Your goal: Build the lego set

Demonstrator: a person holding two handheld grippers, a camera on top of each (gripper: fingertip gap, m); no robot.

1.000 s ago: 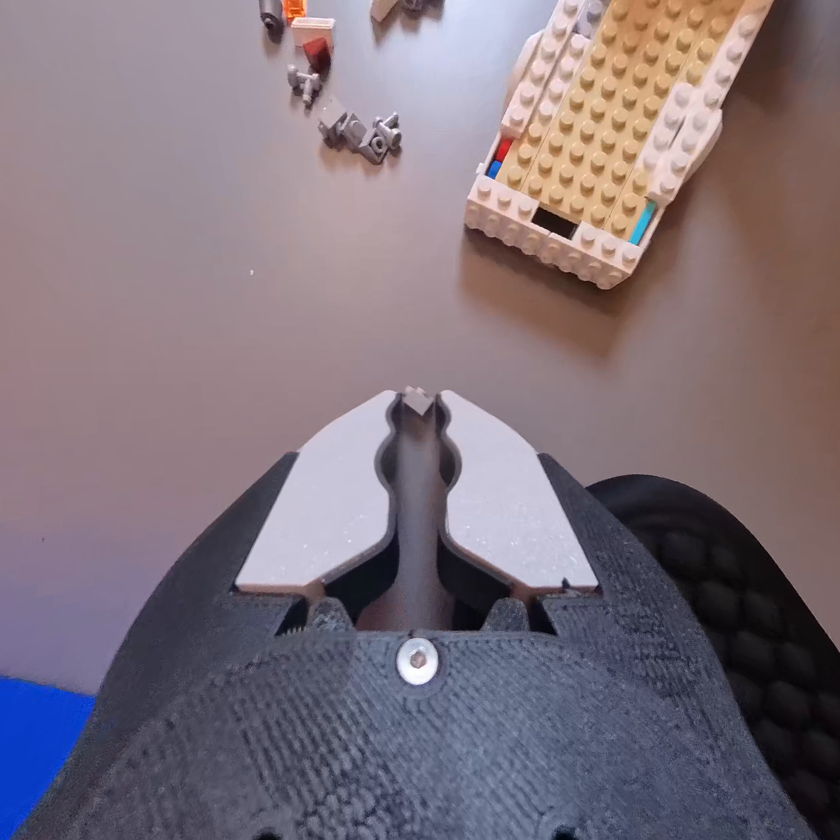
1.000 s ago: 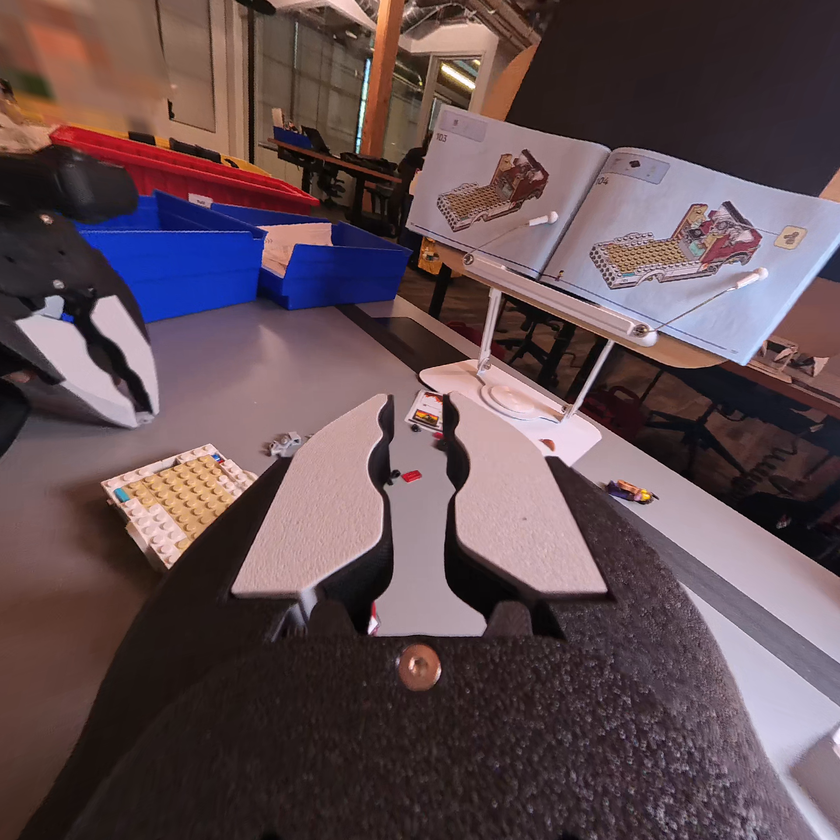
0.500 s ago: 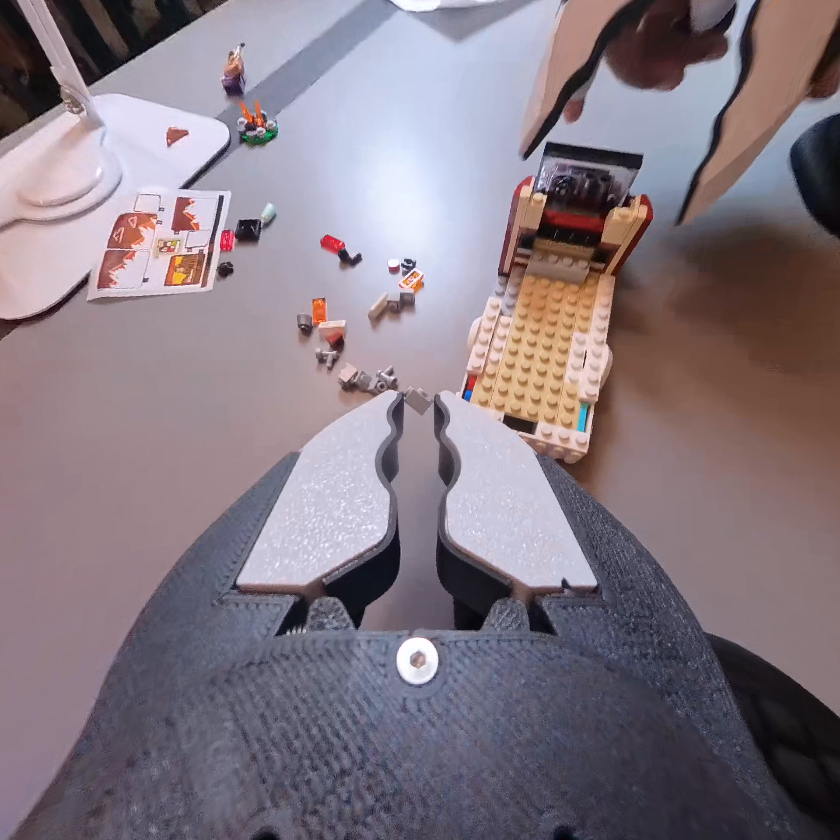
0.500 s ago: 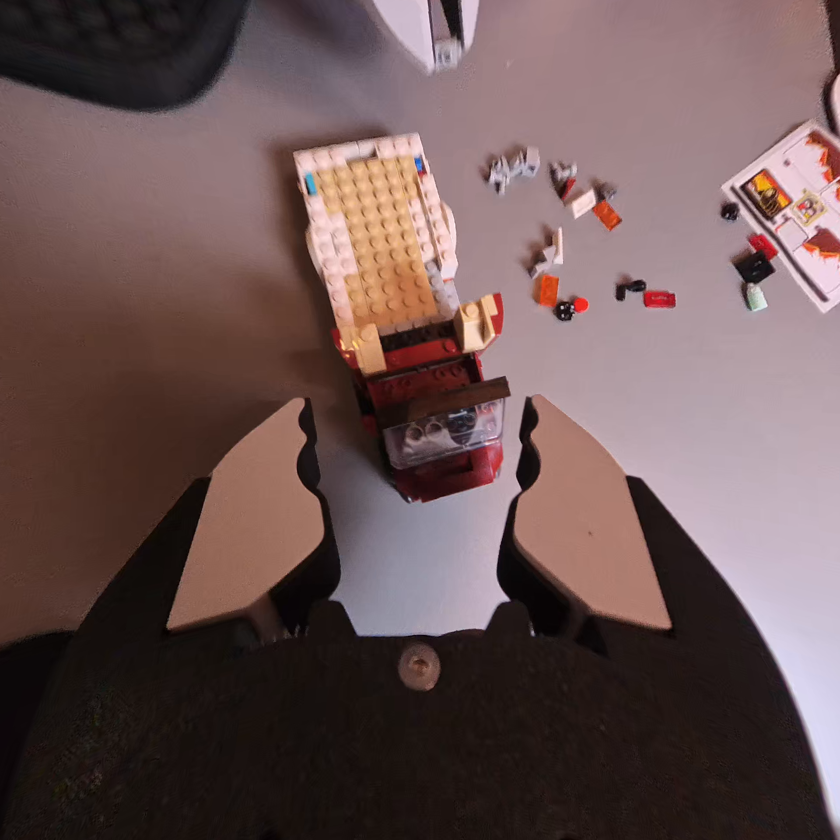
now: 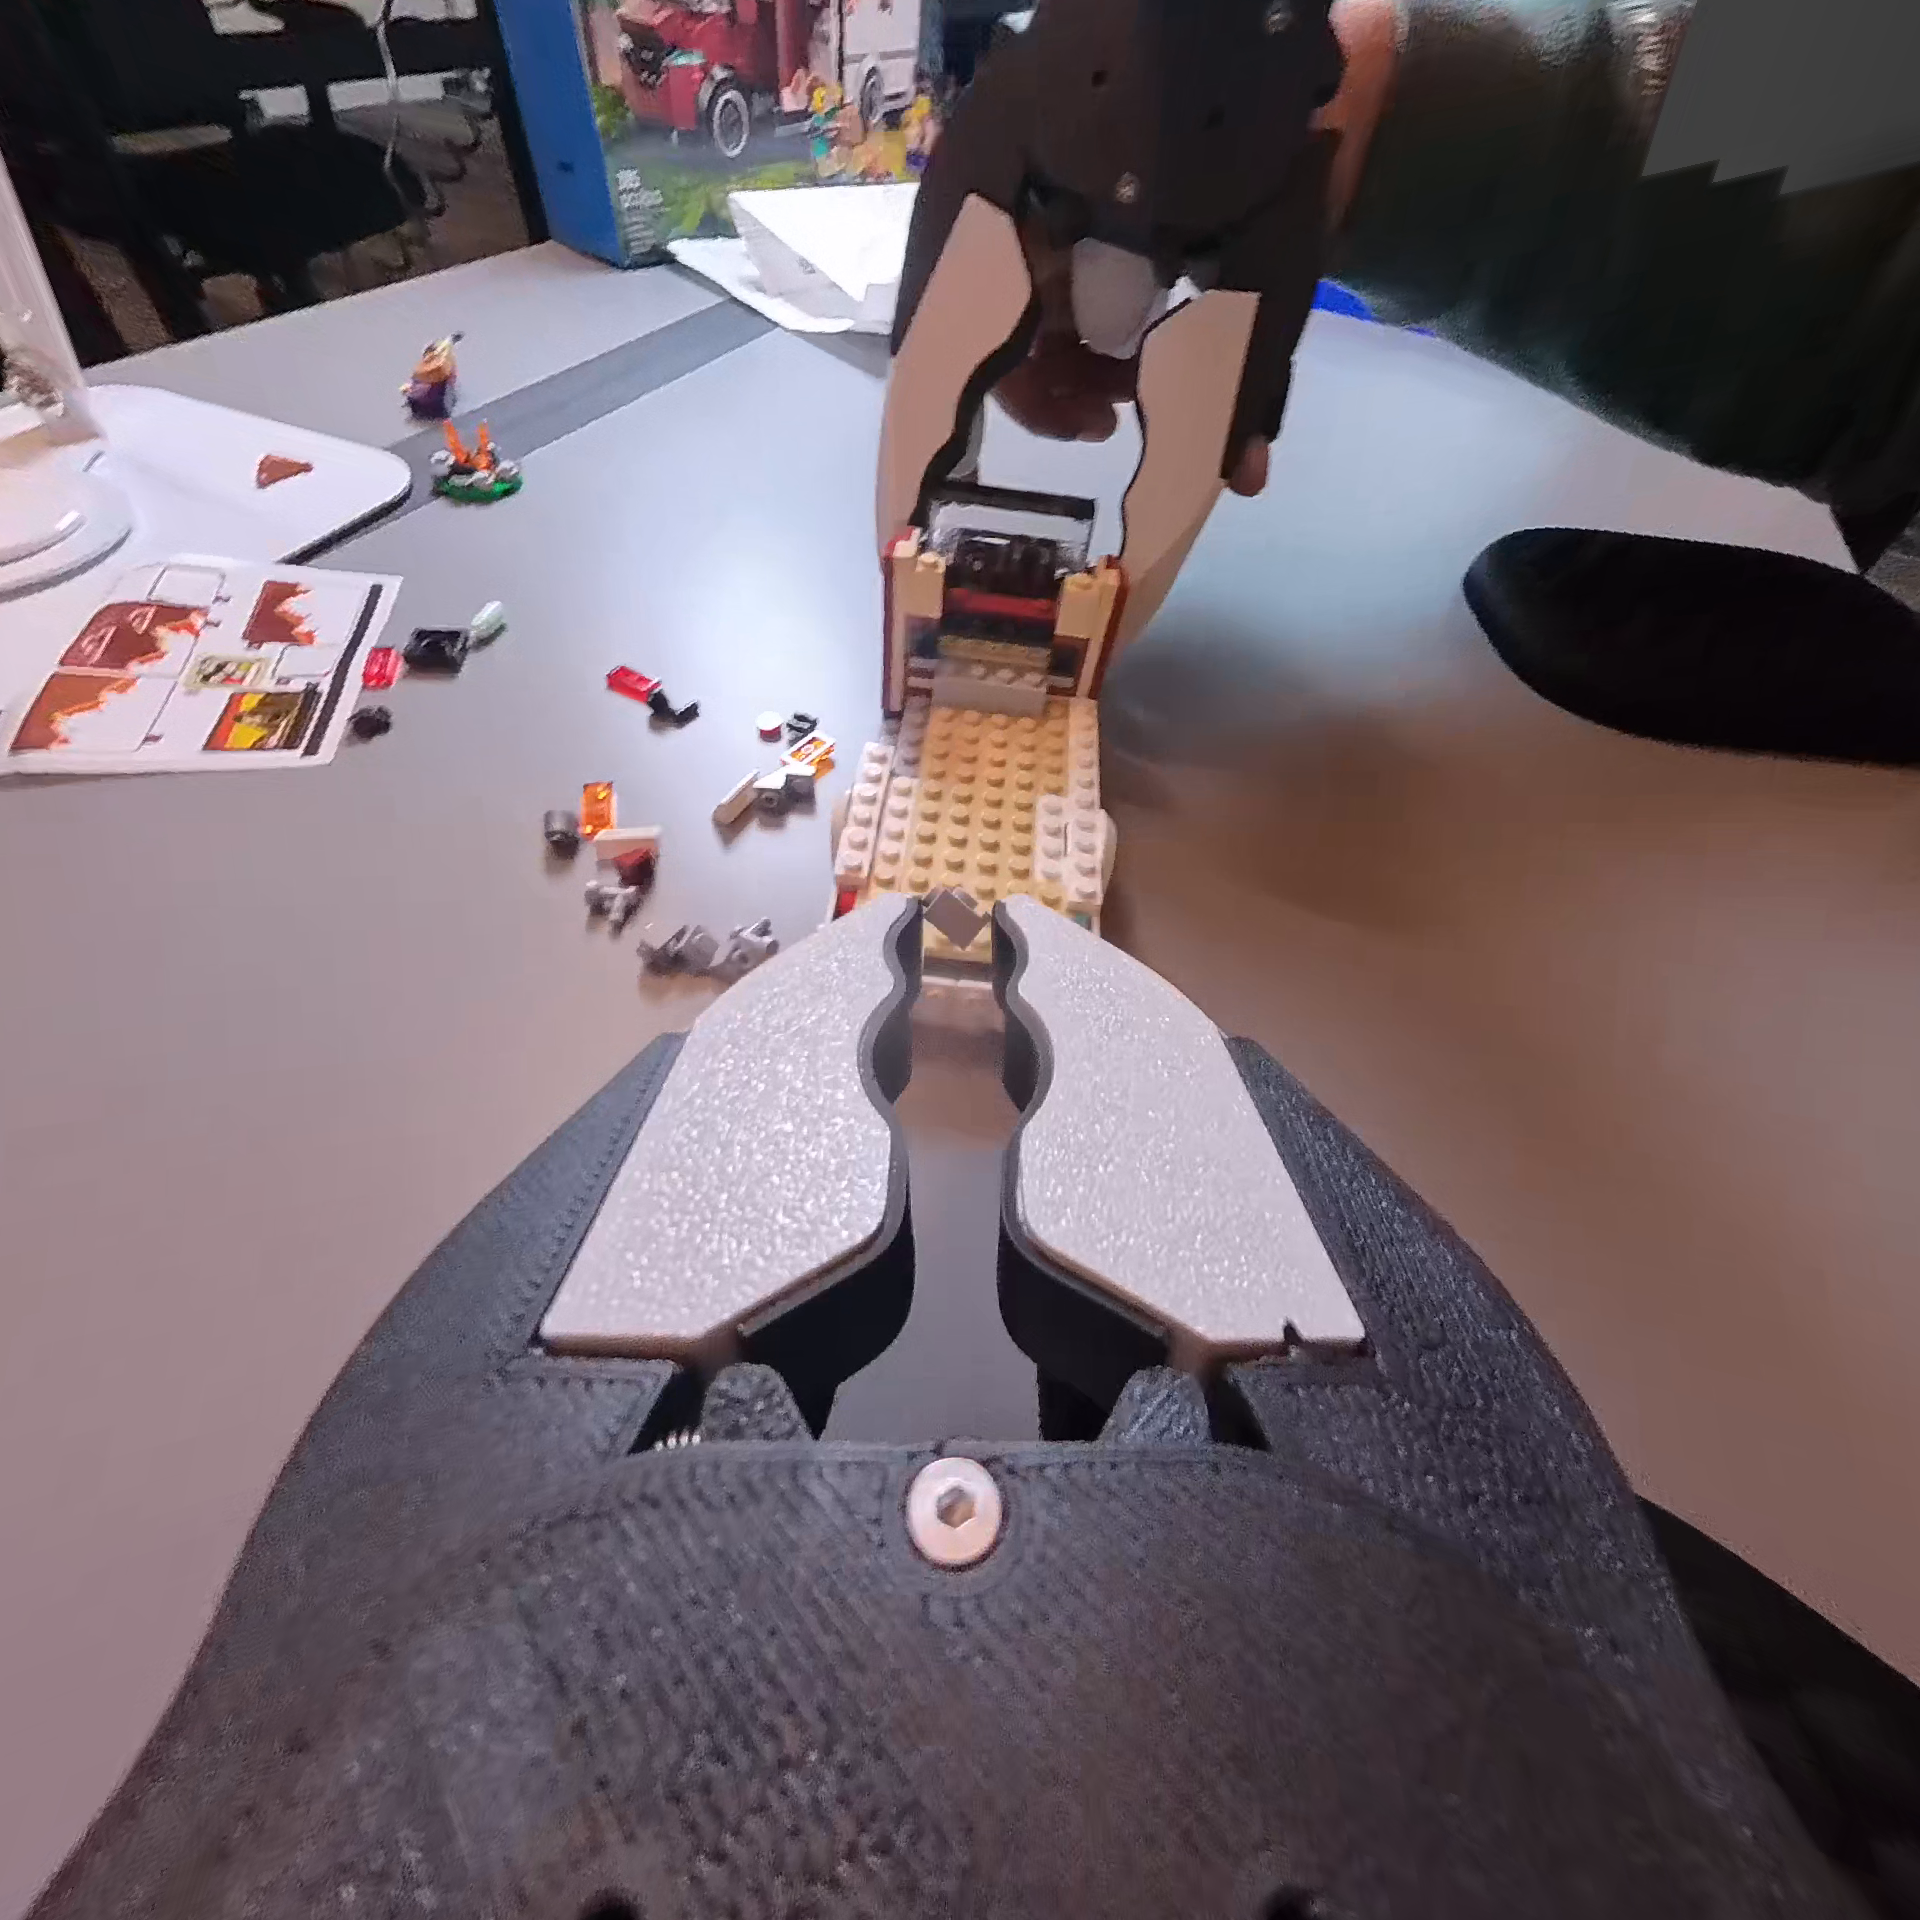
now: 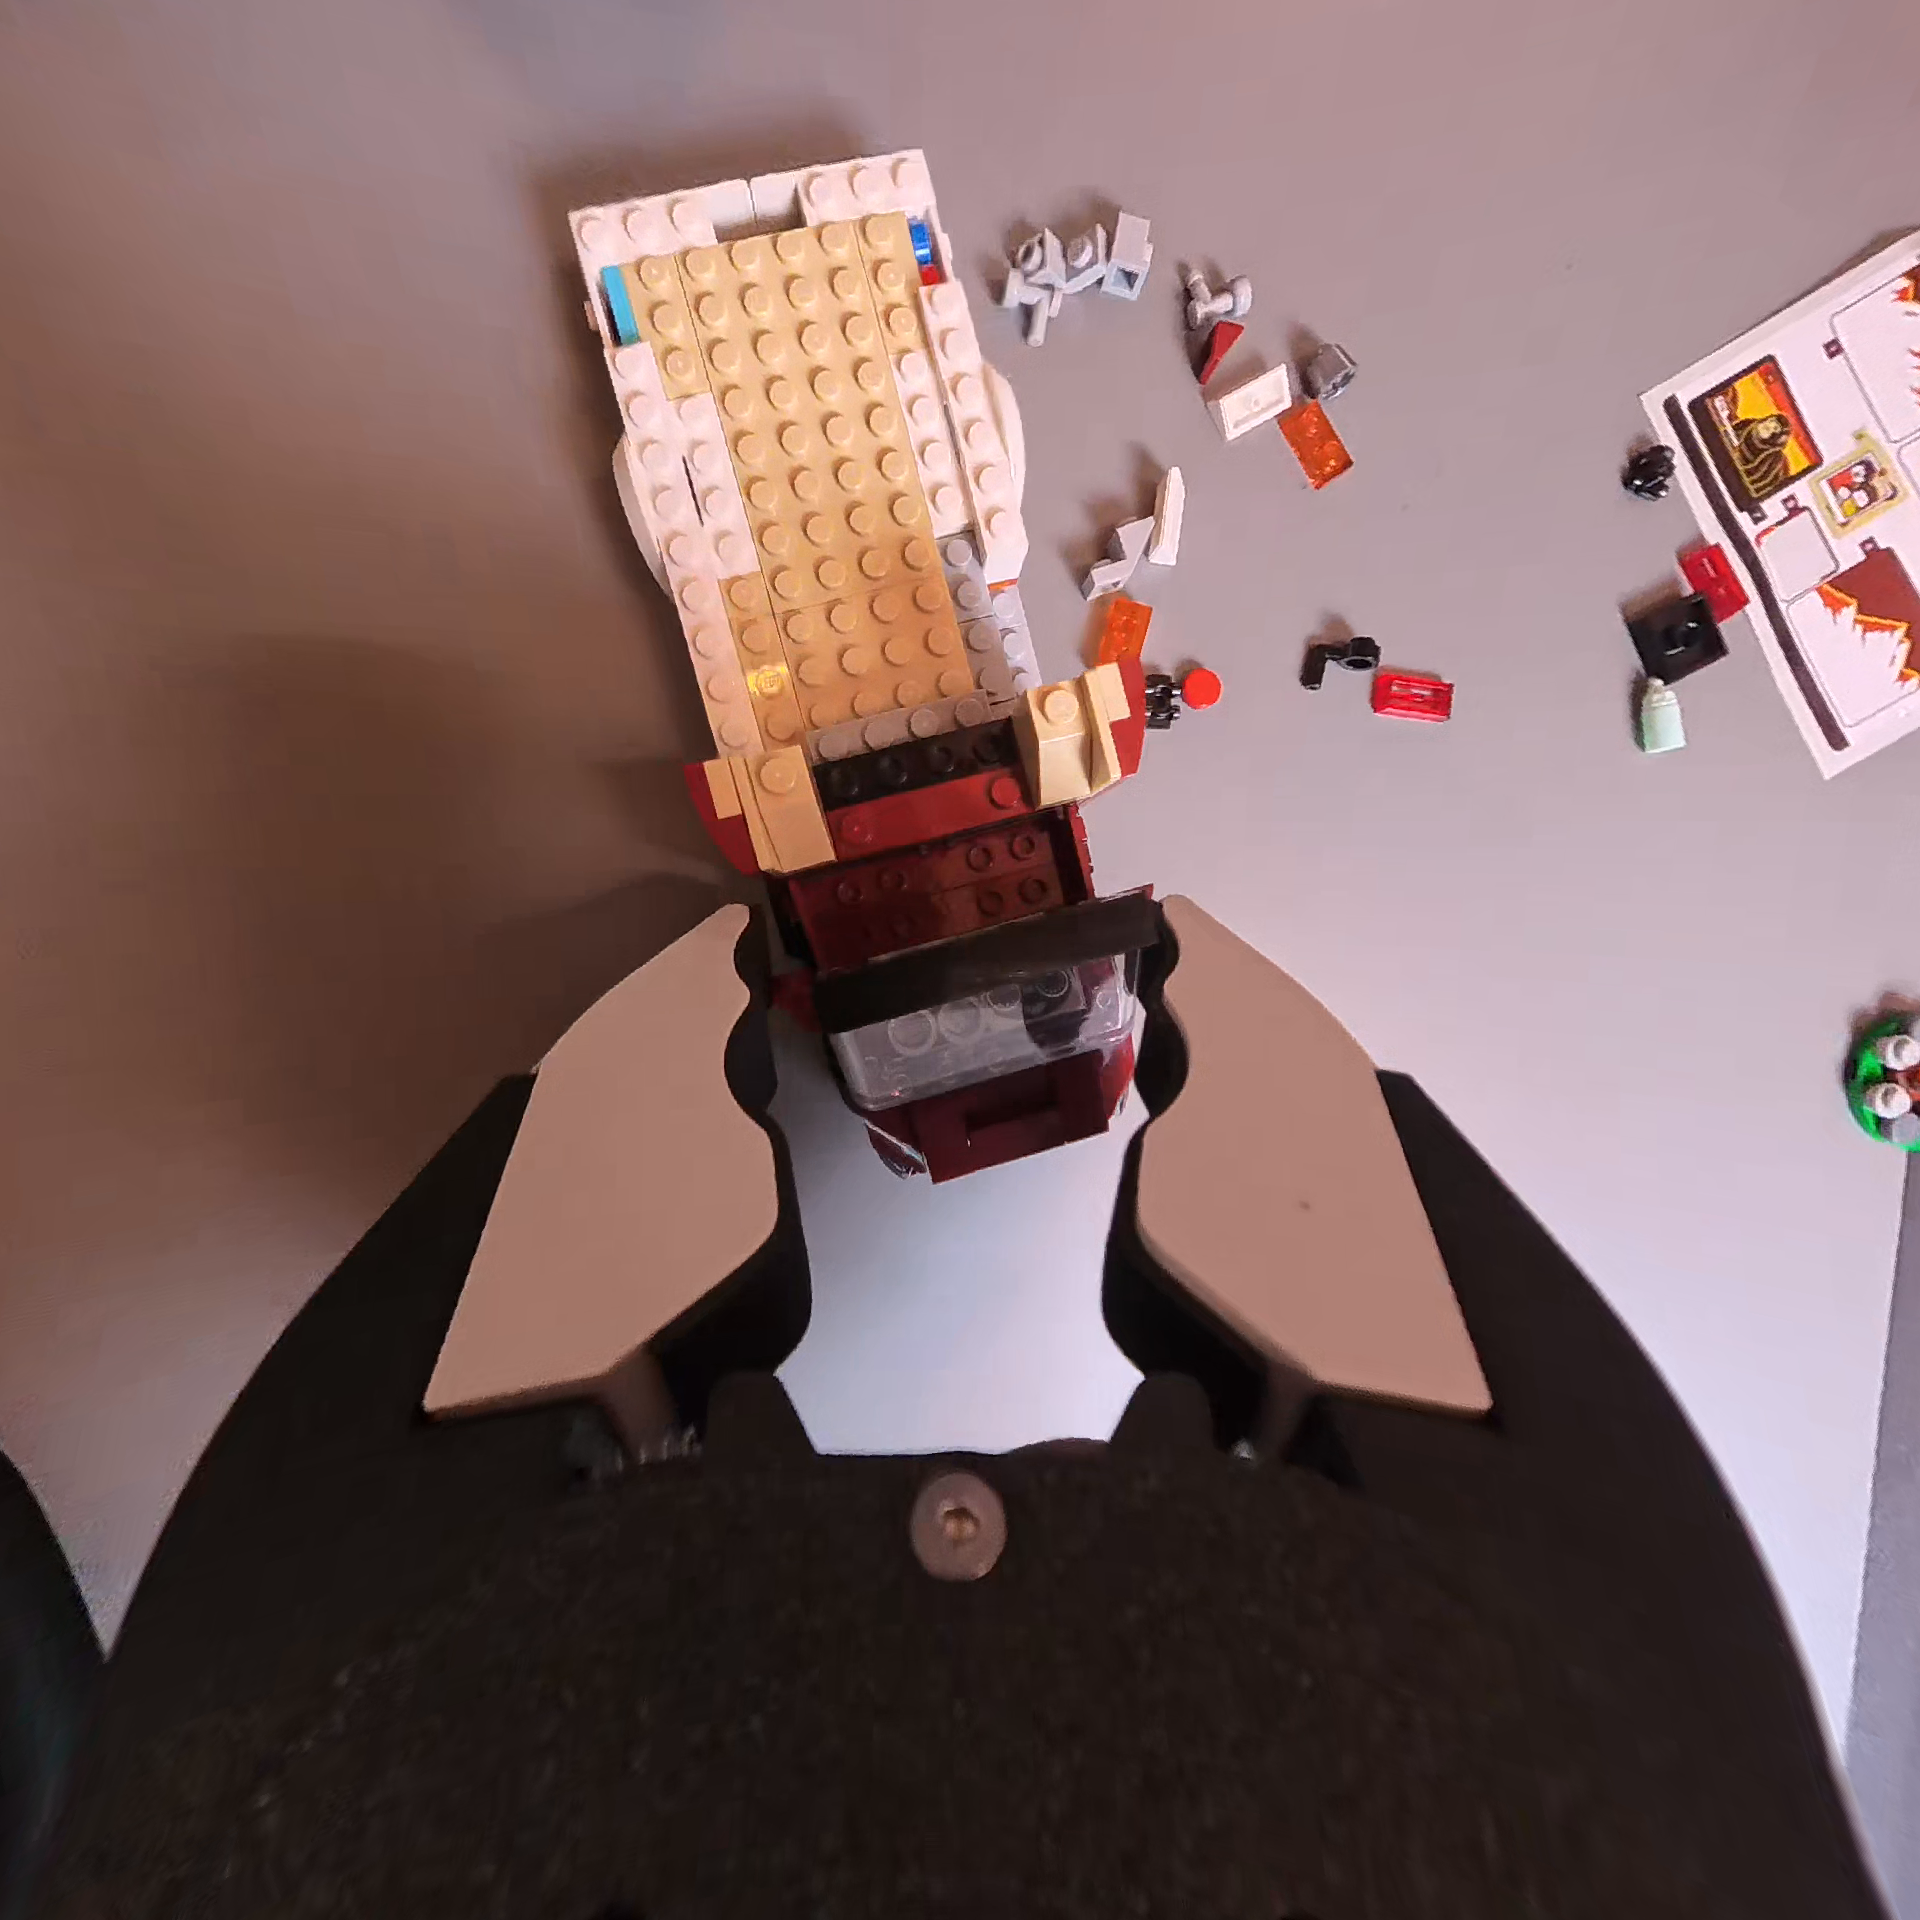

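Grey brick (image 5: 957, 914) now over truck (image 5: 987, 800); right tool (image 6: 951, 961) lower.

vehicle build (image 6: 821, 499): 1 | sticker sheet (image 6: 1829, 499): 1 | orange plates (image 6: 1315, 445): 2

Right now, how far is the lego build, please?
Done: the truck has a tan floor, white sides and a dark red cab. In hand: the left gripper pinches a small grey piece near the truck's rear; the right gripper sits open around the cab. Left: many loose pieces and the sticker sheet lie unused.
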